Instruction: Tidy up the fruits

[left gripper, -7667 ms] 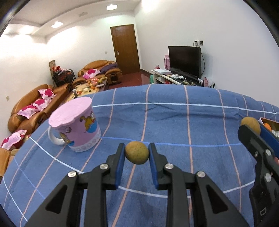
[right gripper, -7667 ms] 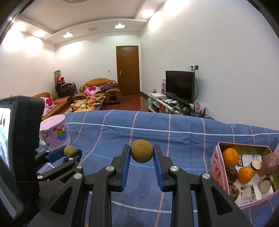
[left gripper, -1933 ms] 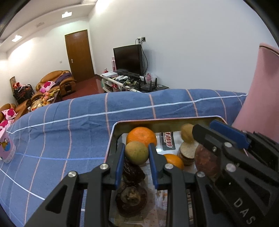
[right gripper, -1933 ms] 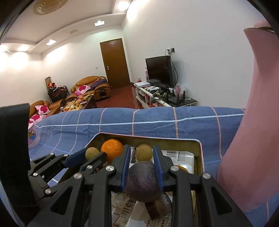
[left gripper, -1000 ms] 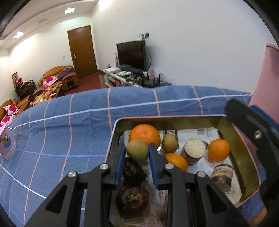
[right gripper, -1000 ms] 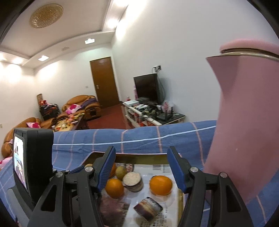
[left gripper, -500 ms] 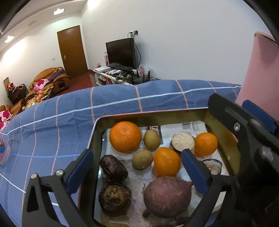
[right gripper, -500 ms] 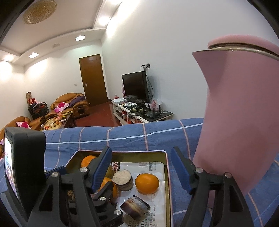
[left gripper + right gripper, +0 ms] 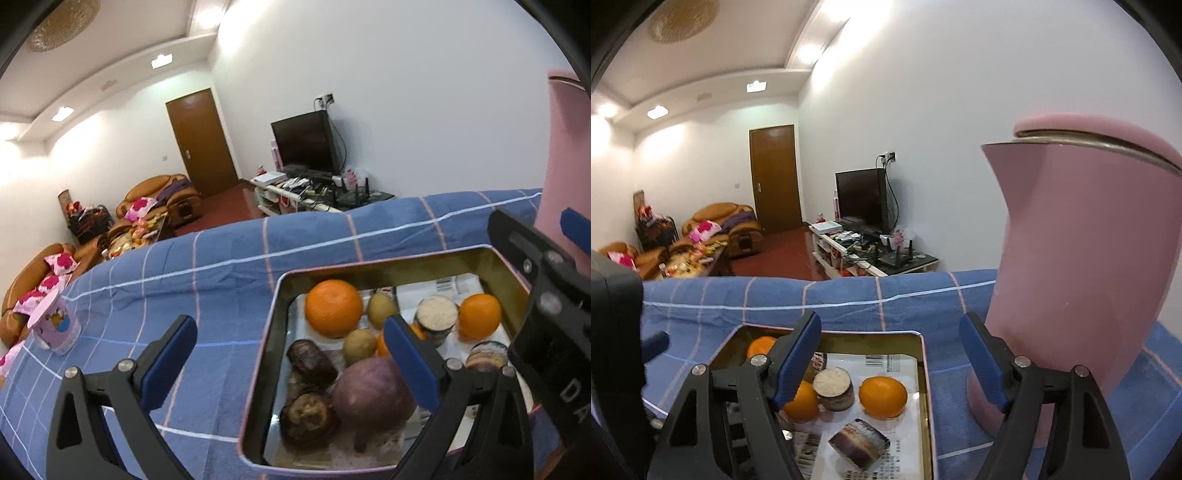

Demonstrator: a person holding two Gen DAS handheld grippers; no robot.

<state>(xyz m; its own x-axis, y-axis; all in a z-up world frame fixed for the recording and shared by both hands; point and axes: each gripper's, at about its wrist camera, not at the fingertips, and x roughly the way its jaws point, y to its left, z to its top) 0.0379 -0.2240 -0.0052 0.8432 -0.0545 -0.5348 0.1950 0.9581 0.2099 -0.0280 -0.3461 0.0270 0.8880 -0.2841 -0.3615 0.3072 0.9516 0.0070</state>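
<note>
A pink-rimmed metal tin (image 9: pixel 271 314) sits on the blue checked cloth and holds the fruit. Inside are a large orange (image 9: pixel 333 308), two small yellow-brown fruits (image 9: pixel 381 305) (image 9: pixel 359 345), a purple sweet potato (image 9: pixel 371 393), dark dried fruits (image 9: pixel 311 362) and a smaller orange (image 9: pixel 479 316). My left gripper (image 9: pixel 290 360) is open and empty above the tin's left rim. My right gripper (image 9: pixel 890 356) is open and empty above the tin's far right part (image 9: pixel 921 345), and its body shows at the right of the left wrist view (image 9: pixel 546 306).
A tall pink jug (image 9: pixel 1082 266) stands on the cloth just right of the tin. A pink cartoon mug (image 9: pixel 55 326) stands far left on the cloth. Sofas, a door and a TV stand lie beyond the table.
Both grippers carried yellow-brown fruits from the cloth to the tin and opened, leaving the fruits in it. Since half a second ago the left gripper has lifted and shifted left.
</note>
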